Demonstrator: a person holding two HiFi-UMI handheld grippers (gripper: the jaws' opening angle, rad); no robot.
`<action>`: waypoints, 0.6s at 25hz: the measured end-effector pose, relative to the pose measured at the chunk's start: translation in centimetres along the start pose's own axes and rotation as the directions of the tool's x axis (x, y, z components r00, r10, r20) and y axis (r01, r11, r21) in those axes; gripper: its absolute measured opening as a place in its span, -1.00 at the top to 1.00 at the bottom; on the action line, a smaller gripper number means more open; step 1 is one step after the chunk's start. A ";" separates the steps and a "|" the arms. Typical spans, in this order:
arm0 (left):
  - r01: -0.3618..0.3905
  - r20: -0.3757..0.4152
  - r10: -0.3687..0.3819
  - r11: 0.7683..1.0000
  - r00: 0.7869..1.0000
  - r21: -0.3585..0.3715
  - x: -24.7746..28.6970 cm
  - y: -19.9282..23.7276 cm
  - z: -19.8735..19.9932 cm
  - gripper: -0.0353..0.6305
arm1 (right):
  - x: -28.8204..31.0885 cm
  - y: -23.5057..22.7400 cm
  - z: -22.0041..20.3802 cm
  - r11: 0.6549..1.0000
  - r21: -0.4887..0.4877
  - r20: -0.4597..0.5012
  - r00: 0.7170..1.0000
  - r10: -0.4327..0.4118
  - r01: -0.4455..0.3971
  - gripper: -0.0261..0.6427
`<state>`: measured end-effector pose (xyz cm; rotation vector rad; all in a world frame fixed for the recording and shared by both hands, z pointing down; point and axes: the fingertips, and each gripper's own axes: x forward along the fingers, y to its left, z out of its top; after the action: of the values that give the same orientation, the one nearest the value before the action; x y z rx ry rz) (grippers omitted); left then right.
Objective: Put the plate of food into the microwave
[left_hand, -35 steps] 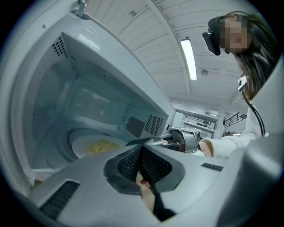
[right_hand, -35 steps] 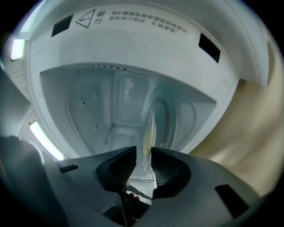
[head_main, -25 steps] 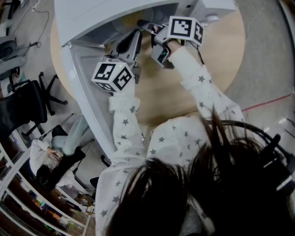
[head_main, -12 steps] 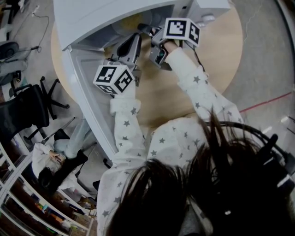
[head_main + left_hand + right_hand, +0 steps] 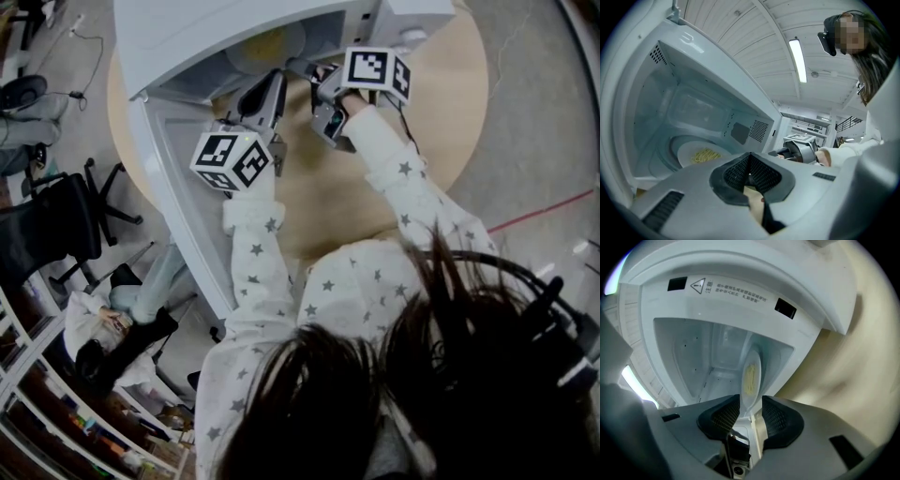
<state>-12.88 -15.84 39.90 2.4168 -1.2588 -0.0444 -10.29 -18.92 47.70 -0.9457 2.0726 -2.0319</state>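
The white microwave [image 5: 187, 37] stands open on the round wooden table [image 5: 441, 112], its door [image 5: 178, 187] swung out to the left. A white plate of yellow noodles [image 5: 267, 42] lies flat on the turntable inside; it also shows in the left gripper view [image 5: 701, 154]. My right gripper [image 5: 300, 67] reaches into the opening. In its own view the plate [image 5: 751, 373] stands edge-on and its near rim fills the gap between the pads of the right gripper [image 5: 751, 416]. My left gripper [image 5: 265, 84] hovers at the opening beside it; the left gripper [image 5: 750, 176] is shut and holds nothing.
The open door lies close along my left arm. The microwave cavity [image 5: 670, 93] holds only the plate. Bare tabletop lies to the right of my right arm. Beyond the table's left edge are an office chair [image 5: 56, 216] and a seated person [image 5: 103, 328].
My right gripper has drawn back a little toward me at the microwave opening. More of the plate inside now shows. The left gripper has barely moved.
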 end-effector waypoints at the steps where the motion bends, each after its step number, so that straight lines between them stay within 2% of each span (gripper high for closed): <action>1: 0.002 0.001 -0.002 1.000 1.000 0.002 -0.1 -0.2 0.1 0.89 | -0.2 0.3 -0.2 1.000 0.006 -0.007 1.000 0.017 -0.017 0.47; 6: 0.013 0.008 -0.013 1.000 1.000 0.009 0.0 -1.7 0.6 0.89 | -1.8 2.5 -0.9 0.992 0.035 -0.032 0.992 0.123 -0.122 0.48; 10: 0.029 0.019 -0.029 0.999 0.999 0.016 0.0 -2.9 1.2 0.89 | -3.2 4.1 -0.6 0.979 0.026 -0.041 0.978 0.203 -0.202 0.76; 15: 0.047 0.045 -0.048 0.998 0.998 0.031 -0.9 -3.4 2.0 0.89 | -4.2 5.2 -0.5 0.973 0.021 -0.044 0.972 0.230 -0.229 0.84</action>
<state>-11.22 -14.13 36.66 2.4842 -1.2305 -0.0961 -8.97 -16.86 41.46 -0.6272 2.0750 -1.9647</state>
